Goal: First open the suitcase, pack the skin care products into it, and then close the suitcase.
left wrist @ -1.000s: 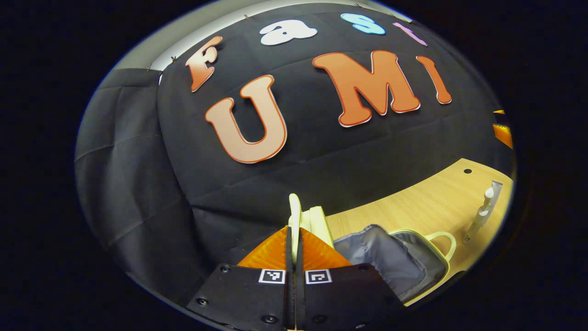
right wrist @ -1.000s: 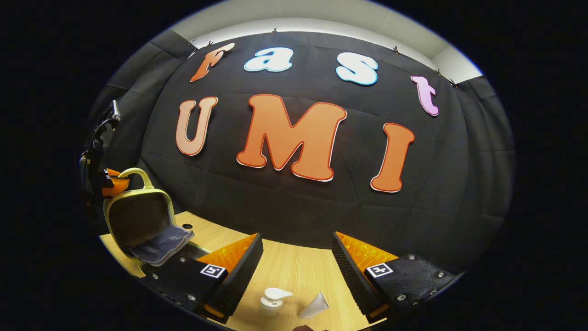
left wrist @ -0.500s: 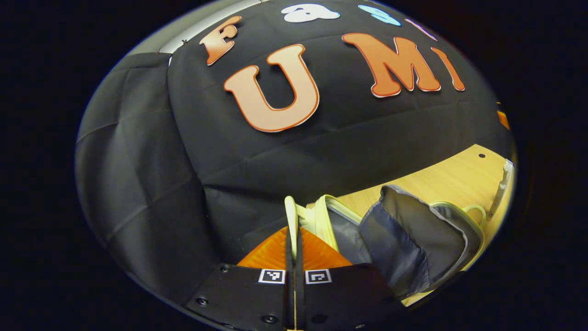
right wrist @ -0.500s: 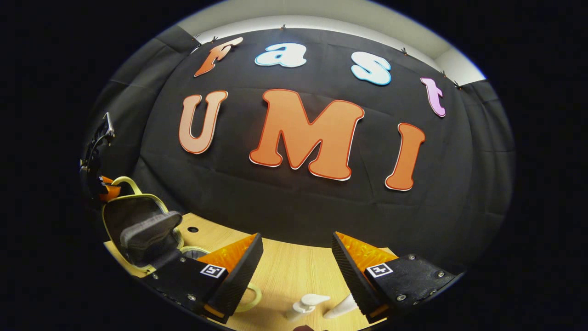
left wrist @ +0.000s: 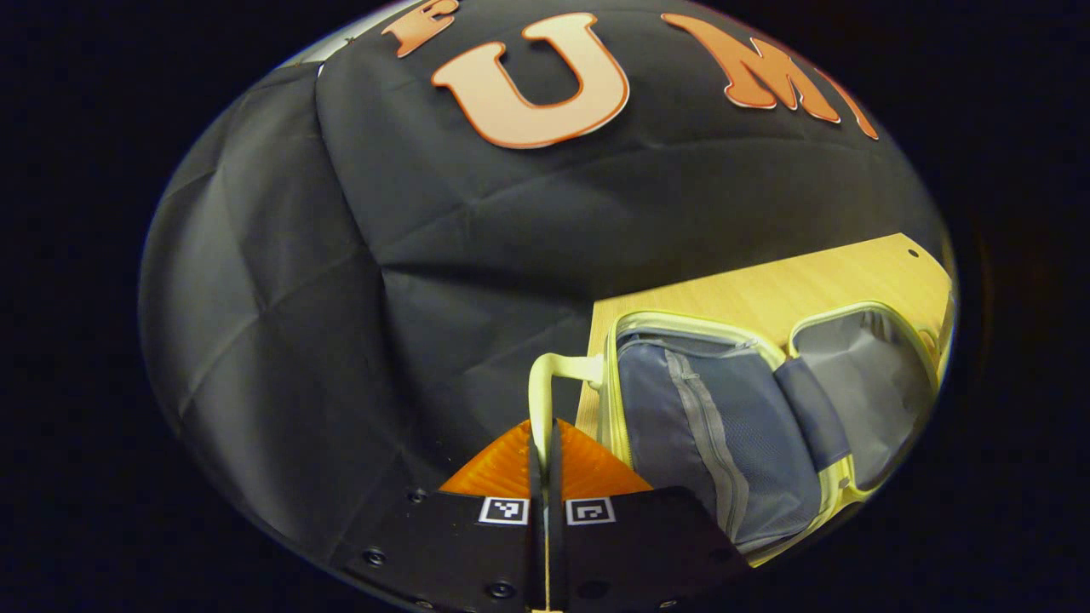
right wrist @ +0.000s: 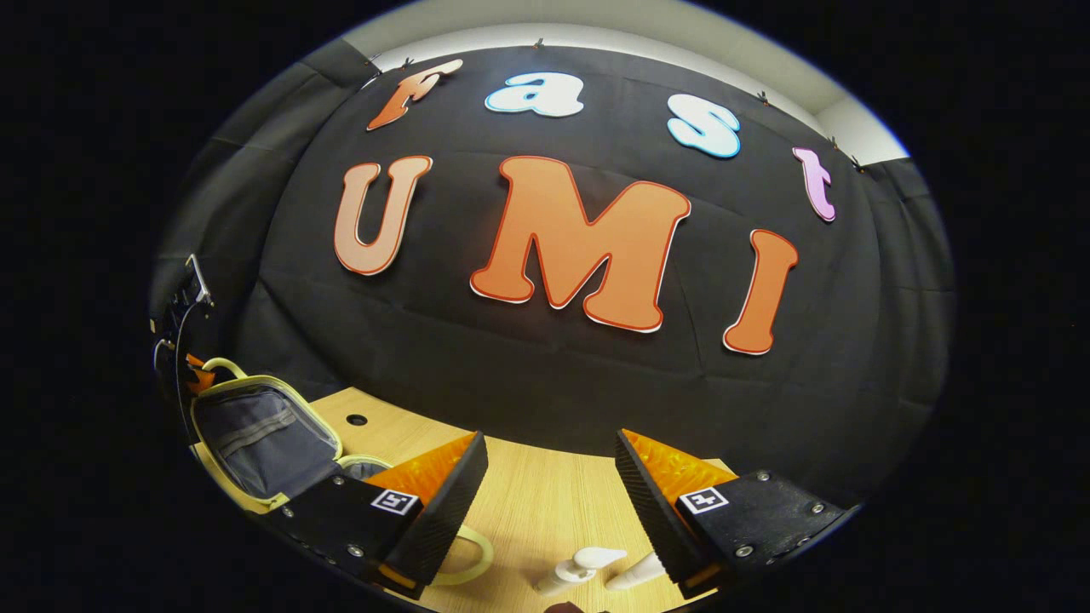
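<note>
While the left claw [left wrist: 545, 443] pinches the handle [left wrist: 545, 379], the suitcase [left wrist: 724, 426] lies open.

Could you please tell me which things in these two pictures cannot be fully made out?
- Pump bottle, right gripper view: its base is cut off by the picture's edge.
- Tube, right gripper view: mostly hidden behind the right gripper.
- Suitcase, left gripper view: its right half runs off the edge, so its contents cannot be told.

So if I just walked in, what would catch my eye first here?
Probably the pale yellow suitcase lying open on the wooden table, its grey lining showing. The left gripper is pinching the handle on its lid. Nearer, the right gripper hangs open above a white pump bottle.
</note>
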Action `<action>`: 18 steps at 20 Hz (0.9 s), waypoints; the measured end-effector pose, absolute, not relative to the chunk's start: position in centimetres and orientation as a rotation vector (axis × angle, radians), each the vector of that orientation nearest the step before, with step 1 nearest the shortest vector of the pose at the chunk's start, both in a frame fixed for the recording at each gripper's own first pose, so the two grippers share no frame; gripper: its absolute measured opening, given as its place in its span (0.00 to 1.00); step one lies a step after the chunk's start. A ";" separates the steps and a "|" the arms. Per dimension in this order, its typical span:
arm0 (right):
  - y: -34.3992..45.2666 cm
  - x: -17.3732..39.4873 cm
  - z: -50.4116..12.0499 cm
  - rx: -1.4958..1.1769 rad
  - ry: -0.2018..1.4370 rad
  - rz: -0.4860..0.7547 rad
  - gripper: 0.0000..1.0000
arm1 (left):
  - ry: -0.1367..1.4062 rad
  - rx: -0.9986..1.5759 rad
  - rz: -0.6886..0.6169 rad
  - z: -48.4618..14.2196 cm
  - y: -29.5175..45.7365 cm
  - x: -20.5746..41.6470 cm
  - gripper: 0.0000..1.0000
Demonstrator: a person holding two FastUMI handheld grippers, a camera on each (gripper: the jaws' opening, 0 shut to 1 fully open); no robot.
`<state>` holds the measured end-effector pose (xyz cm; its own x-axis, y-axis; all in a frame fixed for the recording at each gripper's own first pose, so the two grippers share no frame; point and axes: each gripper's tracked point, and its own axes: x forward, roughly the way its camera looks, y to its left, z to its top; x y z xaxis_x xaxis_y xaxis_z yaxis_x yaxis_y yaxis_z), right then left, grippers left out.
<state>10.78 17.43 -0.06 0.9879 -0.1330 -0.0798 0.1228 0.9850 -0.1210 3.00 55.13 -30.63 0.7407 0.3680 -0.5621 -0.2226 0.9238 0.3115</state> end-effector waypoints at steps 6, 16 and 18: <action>16.2 10.5 -0.4 -0.122 0.103 -0.159 0.95 | 0.657 0.219 0.352 -33.0 54.7 3.8 0.18; 12.7 9.0 -0.3 -0.110 0.106 -0.159 0.96 | 0.363 0.249 0.160 -20.8 39.6 7.0 0.95; 11.7 8.6 -0.6 -0.093 0.108 -0.141 0.96 | 0.321 0.228 0.144 -18.9 36.4 7.4 0.98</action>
<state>8.56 11.70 -0.57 0.9842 -0.1454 -0.1010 0.1353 0.9857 -0.1004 7.37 36.37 -18.93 0.9389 0.1758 -0.2960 -0.1036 0.9642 0.2440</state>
